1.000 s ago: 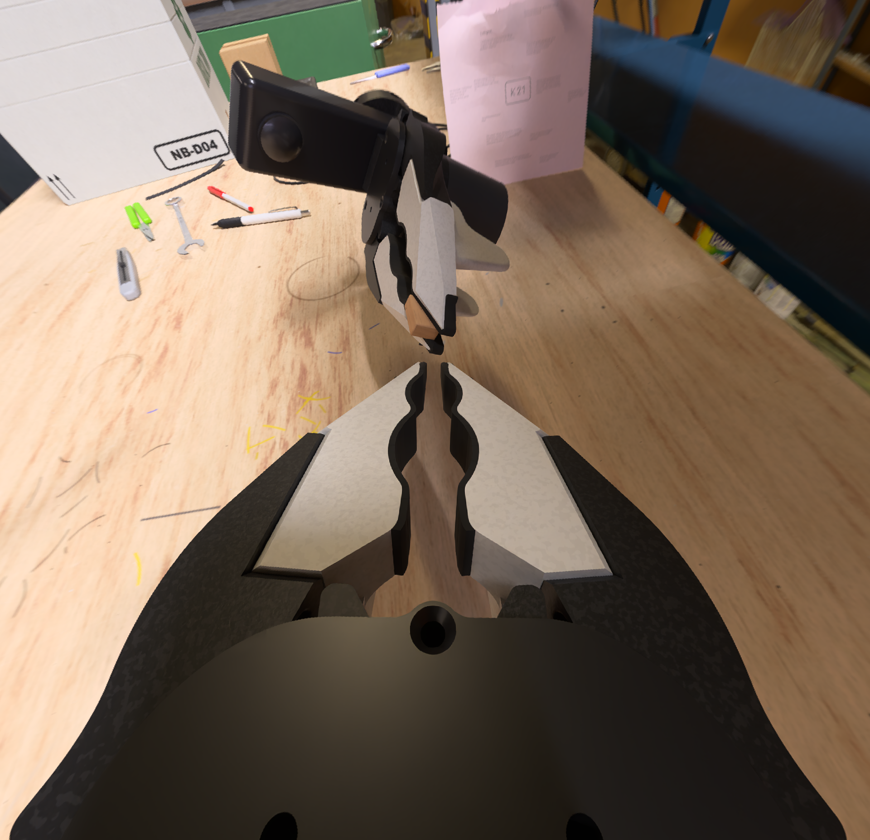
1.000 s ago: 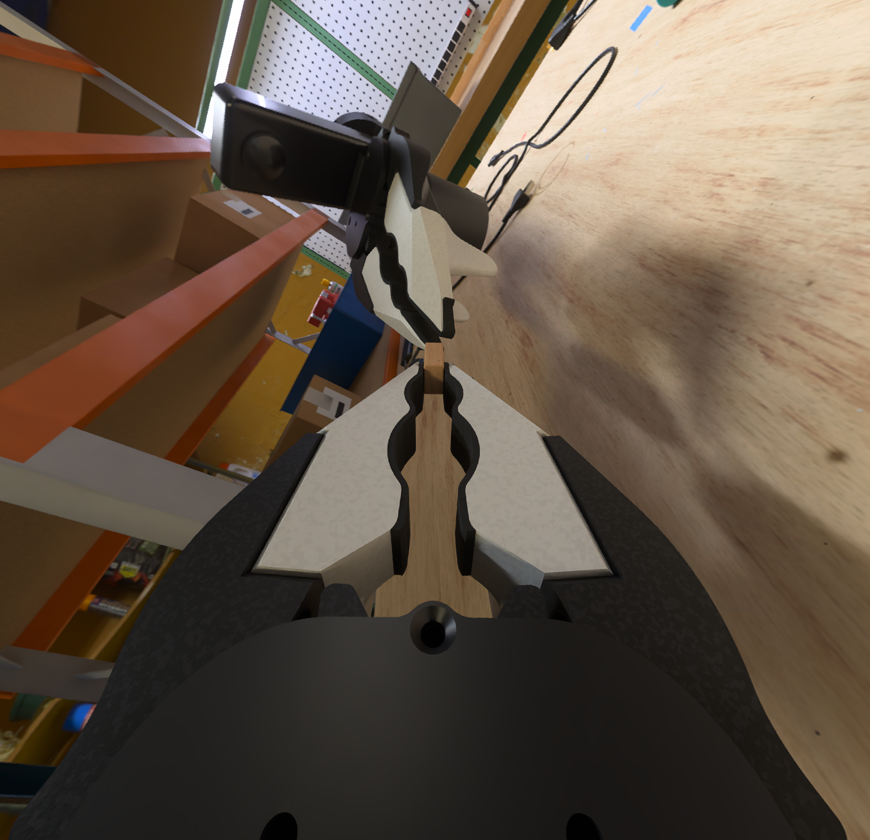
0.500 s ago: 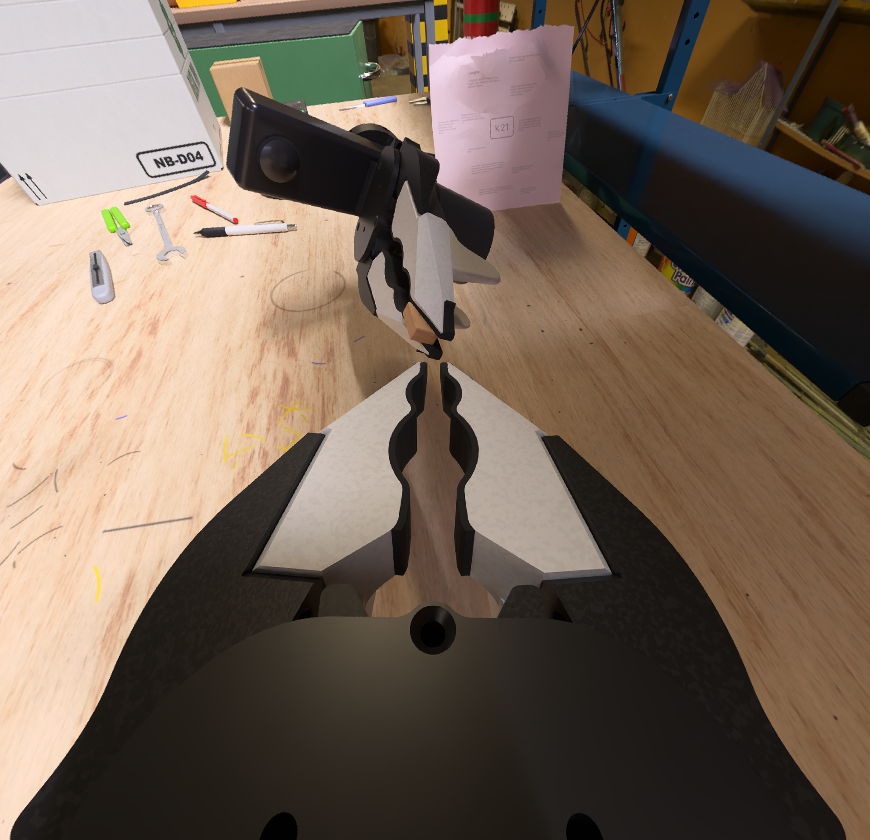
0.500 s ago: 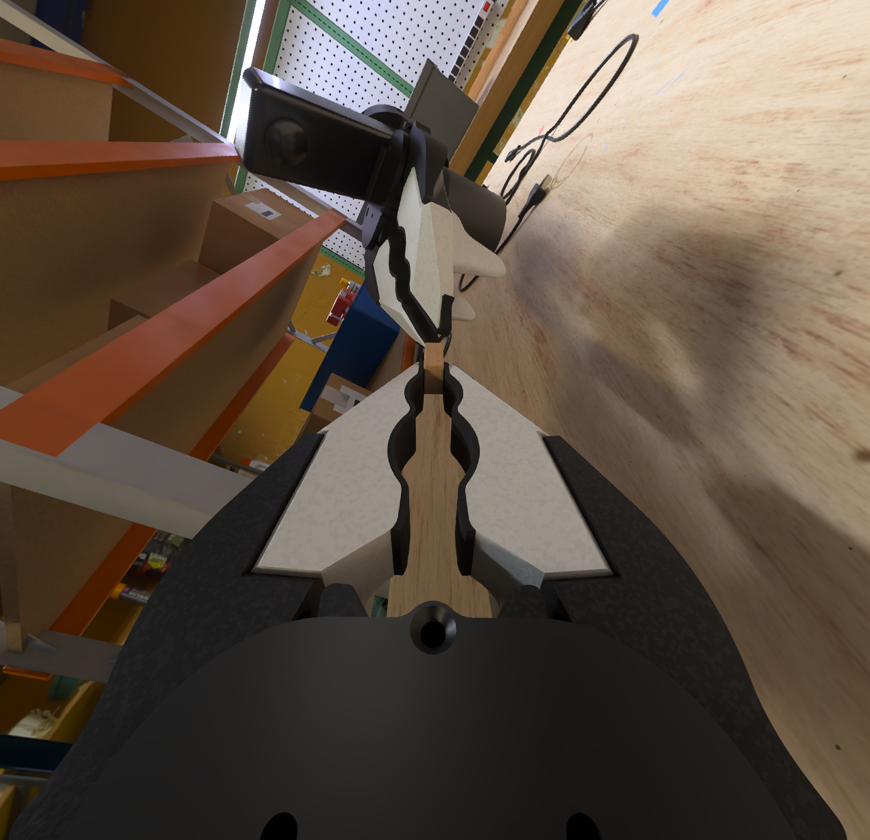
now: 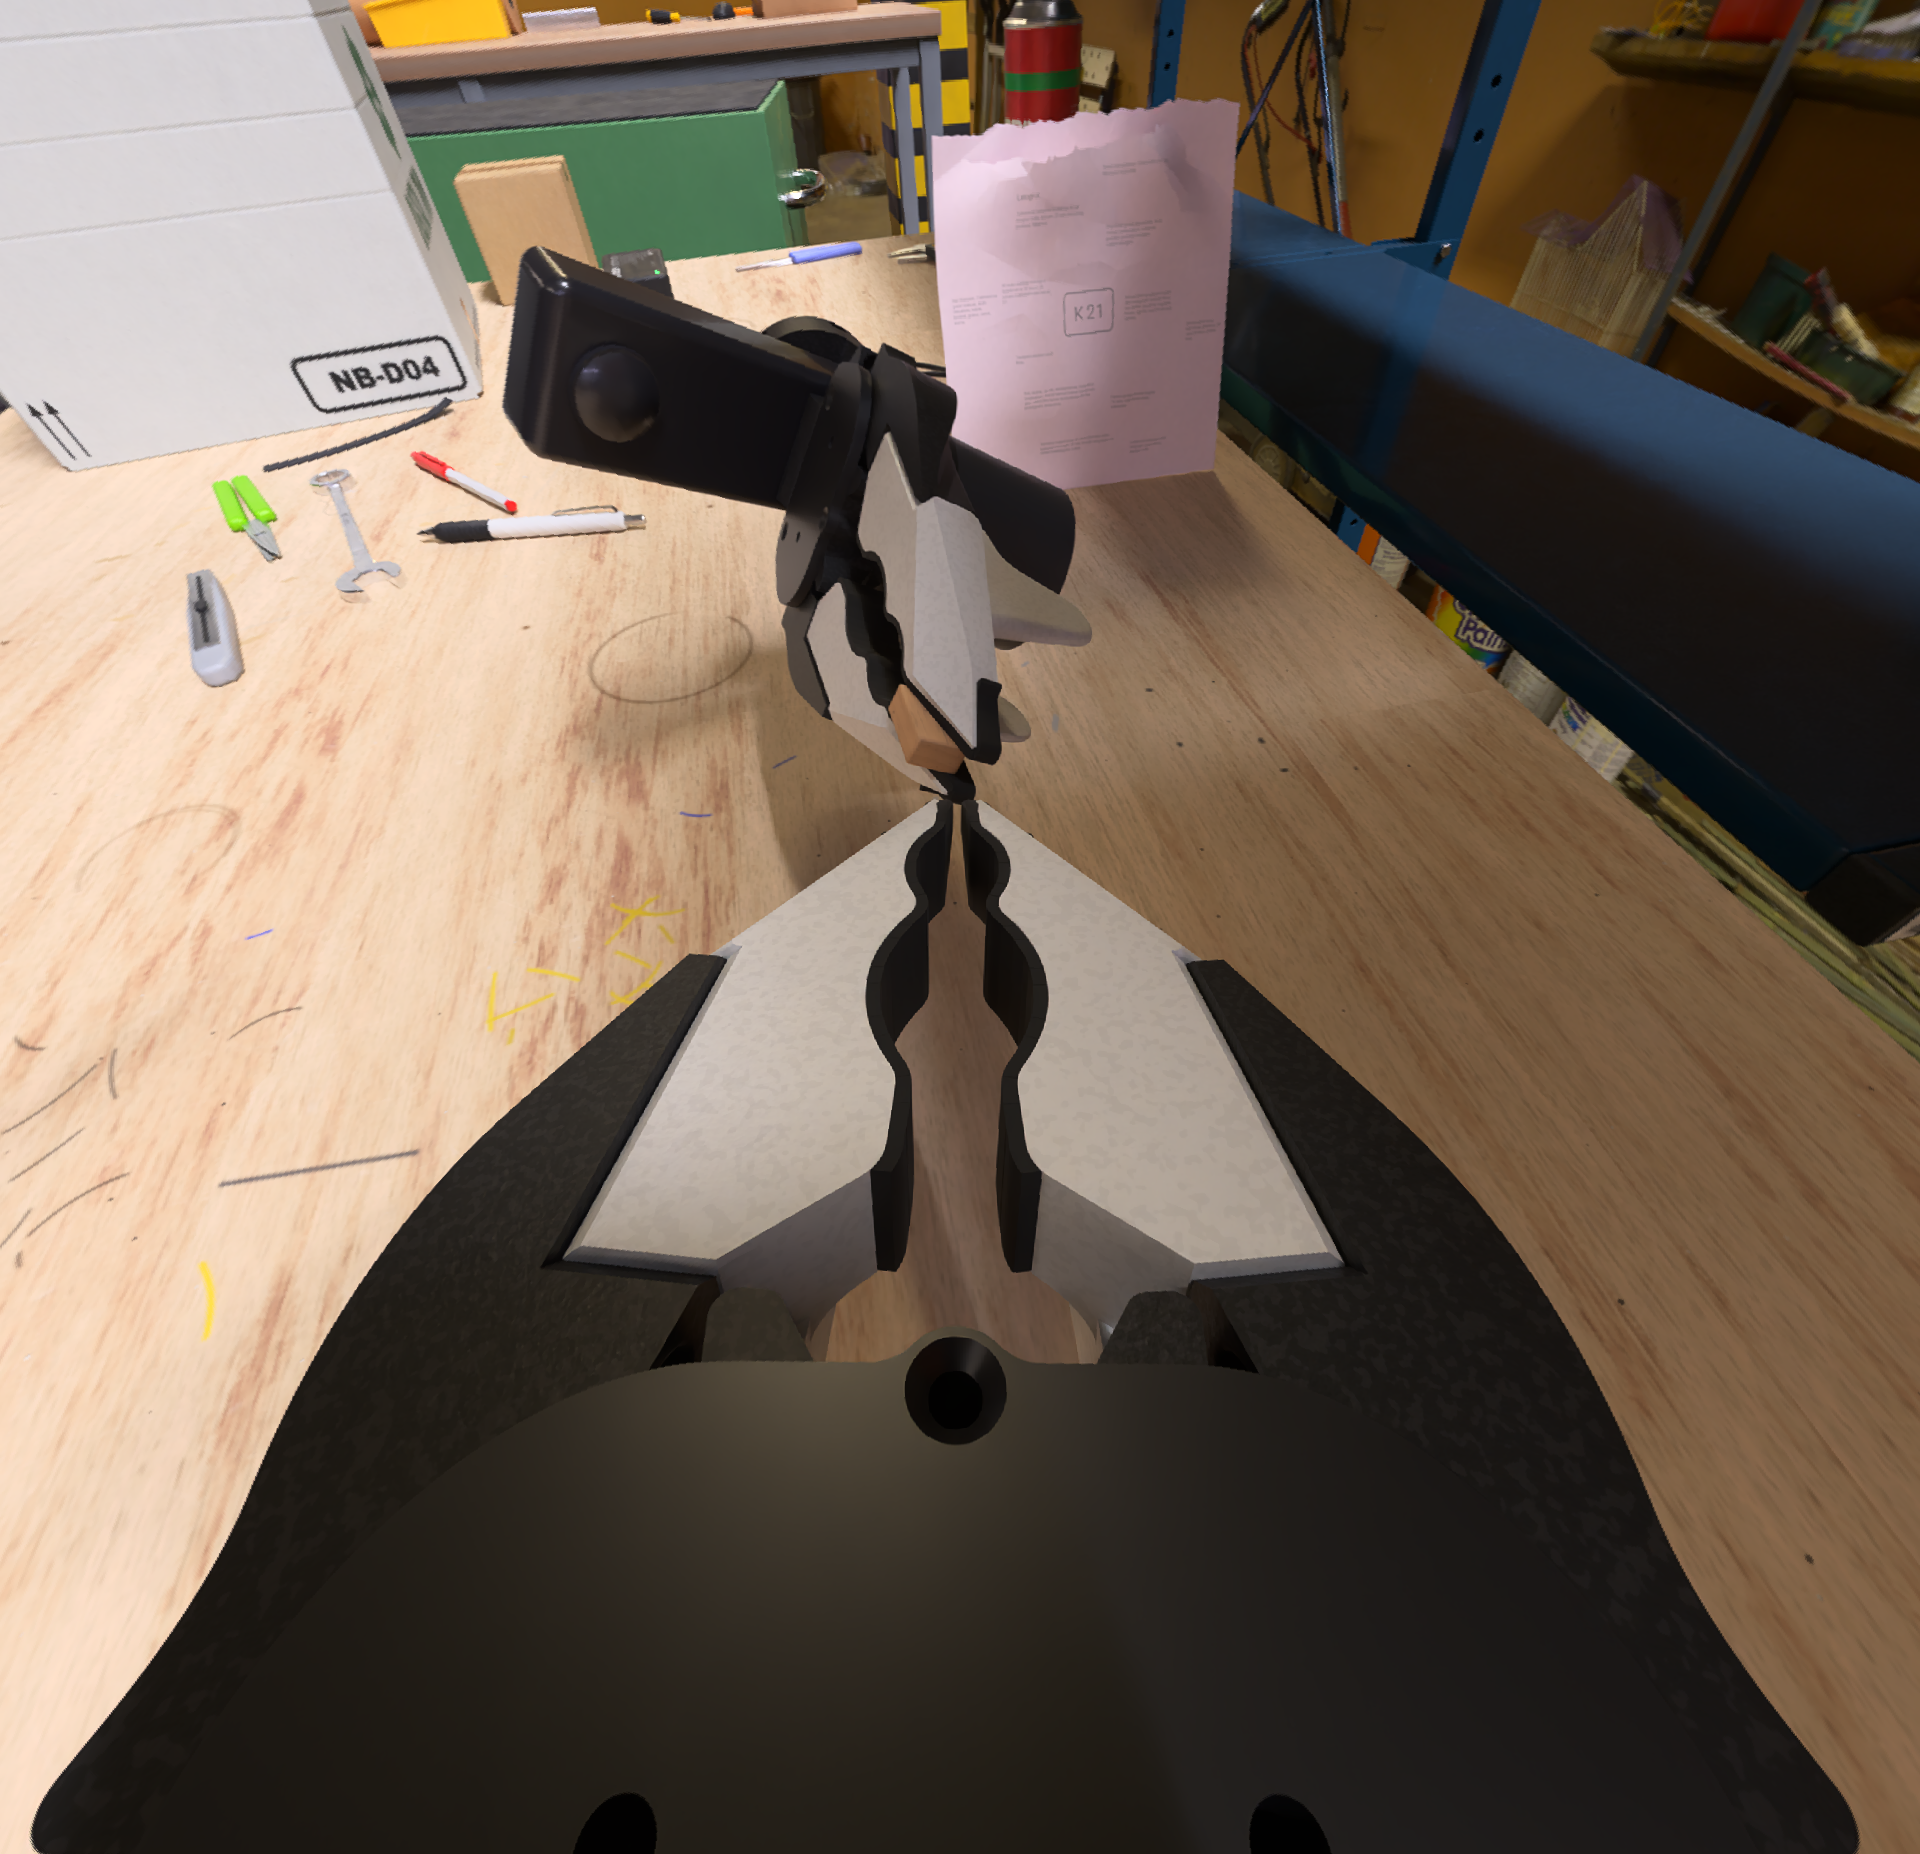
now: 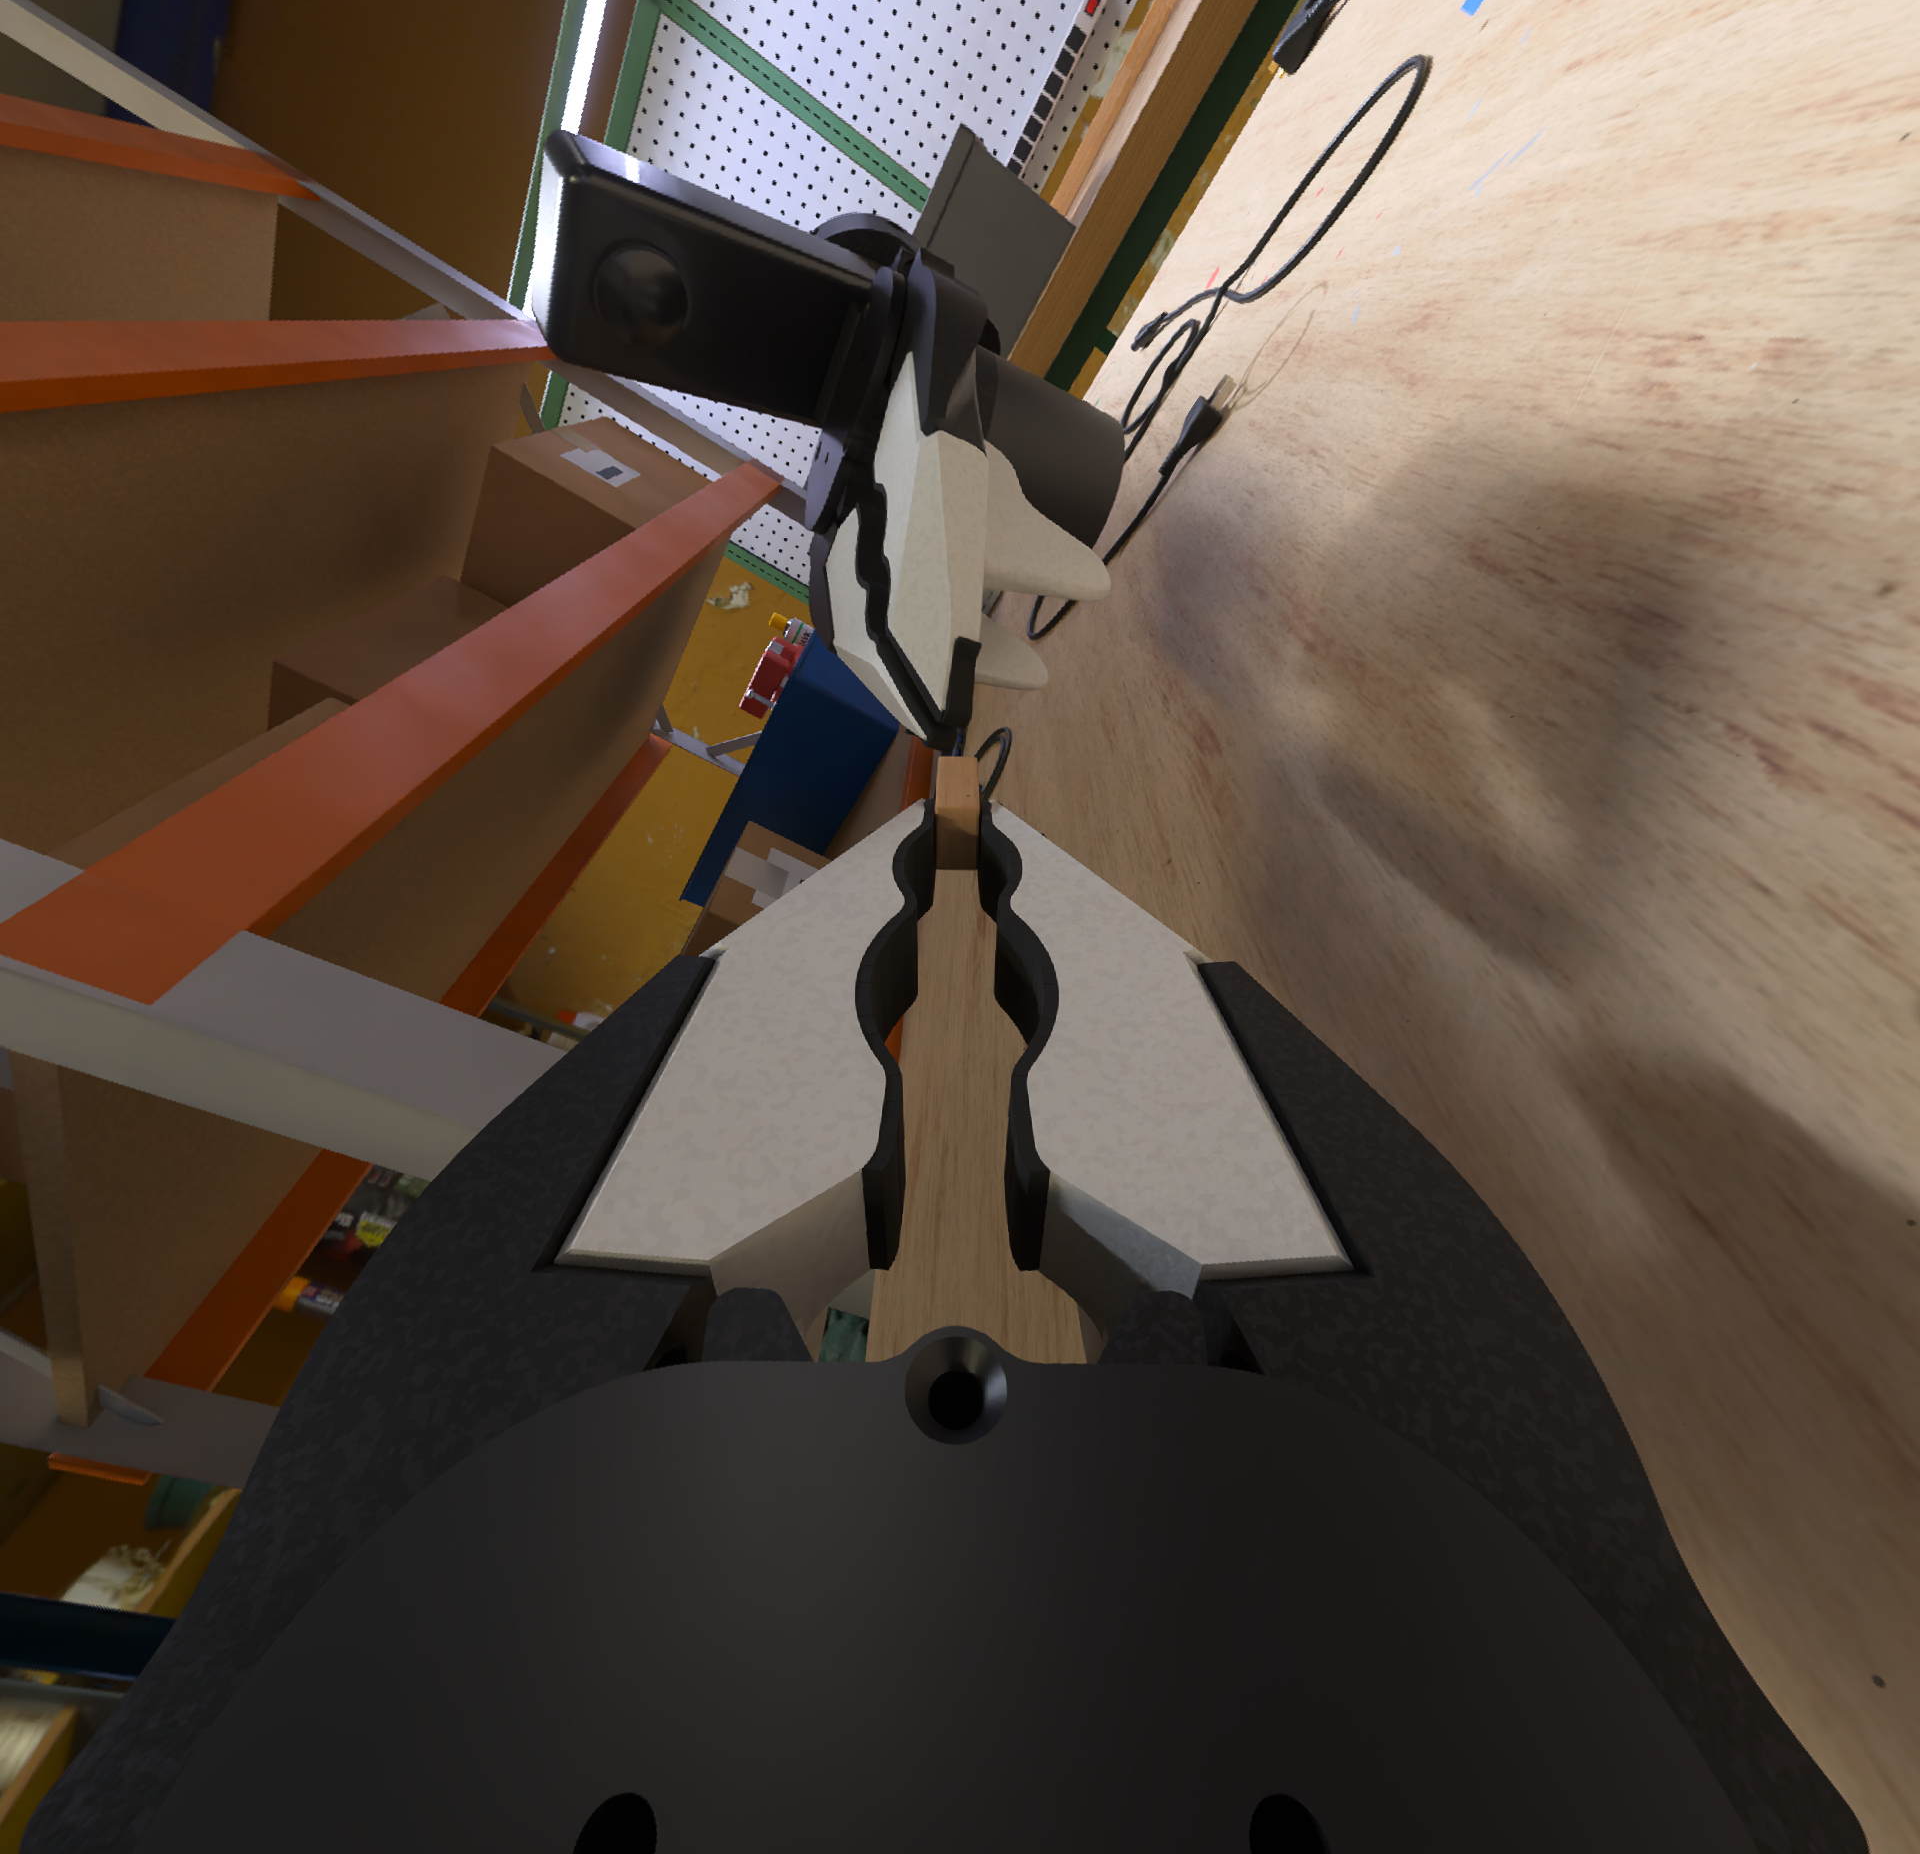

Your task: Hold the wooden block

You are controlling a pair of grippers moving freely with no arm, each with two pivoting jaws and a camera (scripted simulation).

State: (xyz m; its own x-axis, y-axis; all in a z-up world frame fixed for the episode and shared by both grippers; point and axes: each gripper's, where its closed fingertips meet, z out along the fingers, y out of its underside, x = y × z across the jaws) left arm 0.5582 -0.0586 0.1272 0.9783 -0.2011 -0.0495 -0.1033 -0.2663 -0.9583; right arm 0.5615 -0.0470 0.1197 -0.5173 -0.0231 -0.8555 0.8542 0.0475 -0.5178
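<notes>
My right gripper [image 6: 956,817] is shut on the wooden block [image 6: 956,1077], a long pale strip that runs between its fingers and sticks out a little past the tips. In the left wrist view the right gripper [image 5: 961,765] hangs above the table, with the block's tan end [image 5: 920,734] showing at its tips. My left gripper [image 5: 954,817] is shut with nothing between its jaws, tip to tip with the right one. It also shows in the right wrist view [image 6: 940,734], just beyond the block's end. I cannot tell if they touch.
On the plywood table [image 5: 1351,973] a white cardboard box [image 5: 187,194] stands at the far left, with pens, a wrench [image 5: 353,537], green pliers and a utility knife [image 5: 213,630] near it. A pink sheet [image 5: 1081,298] stands behind. A blue beam [image 5: 1558,516] lines the right edge. A black cable [image 6: 1299,225] lies on the table.
My left gripper's jaws have closed to a narrower gap and its view has tilted up to show more of the room. The right gripper keeps the block.
</notes>
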